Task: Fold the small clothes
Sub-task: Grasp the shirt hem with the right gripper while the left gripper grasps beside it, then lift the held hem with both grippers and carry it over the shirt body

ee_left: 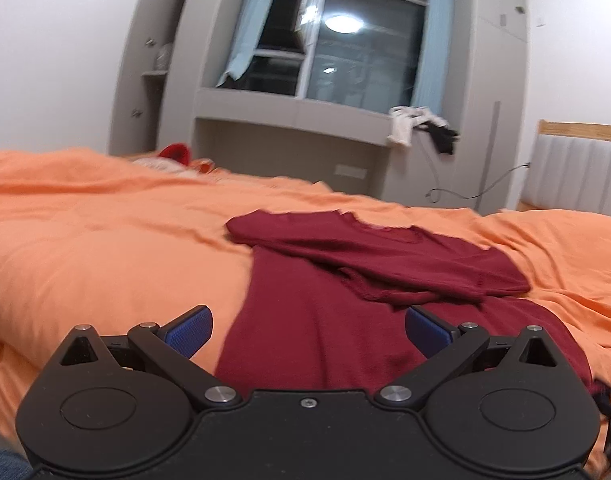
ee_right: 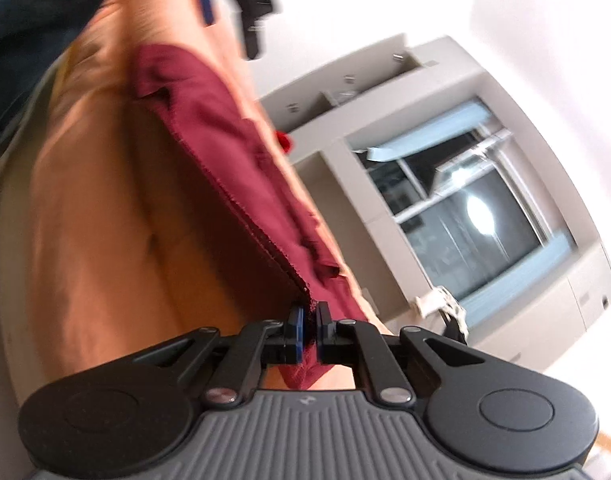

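- The dark red shirt (ee_left: 345, 280) lies on the orange bed cover (ee_left: 105, 240), straight ahead of the left tongs (ee_left: 308, 330), its near hem running under and between their blue pads
- Its long axis runs away from the left tongs toward the window (ee_left: 345, 52); the far part is already doubled over into a thick band lying crosswise, with the neck opening showing on top
- The left tongs stand wide apart and hold nothing, hovering low over the near hem; one pad is over bare orange cover, the other over red cloth
- The right tongs (ee_right: 310, 330) are pinched nearly together on an edge of the shirt (ee_right: 241, 184); the cloth passes through the narrow gap, and a stitched seam runs up and away from them along the cover
- In the right wrist view the other tool shows as a dark blur at the top, well apart, at the far end of that seam
- Judgement: the right side already has its corner, so the coming move likely turns on the left tongs dropping onto the hem directly below and closing
- The risk is that the pad now over the cover catches bedding along with the hem
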`<state>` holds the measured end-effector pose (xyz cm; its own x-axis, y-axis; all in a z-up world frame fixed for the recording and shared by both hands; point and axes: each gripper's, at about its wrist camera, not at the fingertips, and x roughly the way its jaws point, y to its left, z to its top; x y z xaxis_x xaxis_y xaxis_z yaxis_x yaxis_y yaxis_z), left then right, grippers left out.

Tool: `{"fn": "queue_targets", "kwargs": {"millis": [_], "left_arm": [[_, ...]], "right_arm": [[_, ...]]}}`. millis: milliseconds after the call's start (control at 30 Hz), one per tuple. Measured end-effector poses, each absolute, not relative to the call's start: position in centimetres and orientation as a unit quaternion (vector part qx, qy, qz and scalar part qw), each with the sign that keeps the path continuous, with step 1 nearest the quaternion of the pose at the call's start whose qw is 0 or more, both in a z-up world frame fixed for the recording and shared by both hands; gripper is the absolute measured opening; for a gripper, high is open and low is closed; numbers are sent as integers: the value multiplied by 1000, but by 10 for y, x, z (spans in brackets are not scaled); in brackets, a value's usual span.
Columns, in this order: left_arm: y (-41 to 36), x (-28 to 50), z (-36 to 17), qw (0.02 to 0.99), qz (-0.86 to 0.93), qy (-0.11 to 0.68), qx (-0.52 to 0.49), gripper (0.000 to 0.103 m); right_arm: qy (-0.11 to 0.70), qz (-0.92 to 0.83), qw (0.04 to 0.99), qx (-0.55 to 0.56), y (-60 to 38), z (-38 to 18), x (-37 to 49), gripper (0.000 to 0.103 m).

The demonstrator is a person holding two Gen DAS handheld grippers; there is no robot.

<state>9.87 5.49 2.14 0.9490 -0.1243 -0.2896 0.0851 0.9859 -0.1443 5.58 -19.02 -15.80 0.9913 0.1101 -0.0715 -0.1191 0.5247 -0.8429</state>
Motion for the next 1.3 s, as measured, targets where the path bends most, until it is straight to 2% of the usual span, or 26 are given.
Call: {"fn": "queue_targets", "kwargs": {"millis": [267,567,700,733,833,900,1000,1200,1300], "left_arm": [[25,73,21,979,-175,103,-4,102],[-52,60,-13,950,-243,82,176,102],[-88,65,-35,945,-190,83,251,101],[-94,70,-40,944,-178,91,264,98],[-102,79,-46,944,-137,100,282,83],[-100,82,-44,949,-104,96,281,66],[-93,85,-42,955,-56,90,279,49],[-66,84,-35,958,40,103,265,27],[-48,80,-27,961,62,110,245,24]], "right_arm": [[-8,35,906,-423,-203,-132,61,5],[-21,30,923,-382,-213,-107,57,5],[-30,29,924,-379,-215,-105,52,5],[-31,28,924,-379,-215,-105,50,5],[-38,21,925,-378,-218,-105,44,5],[-42,15,926,-375,-219,-105,40,5],[-49,6,929,-366,-222,-103,38,5],[-62,-7,934,-353,-226,-97,31,5],[-64,-4,934,-350,-225,-94,29,5]]}}
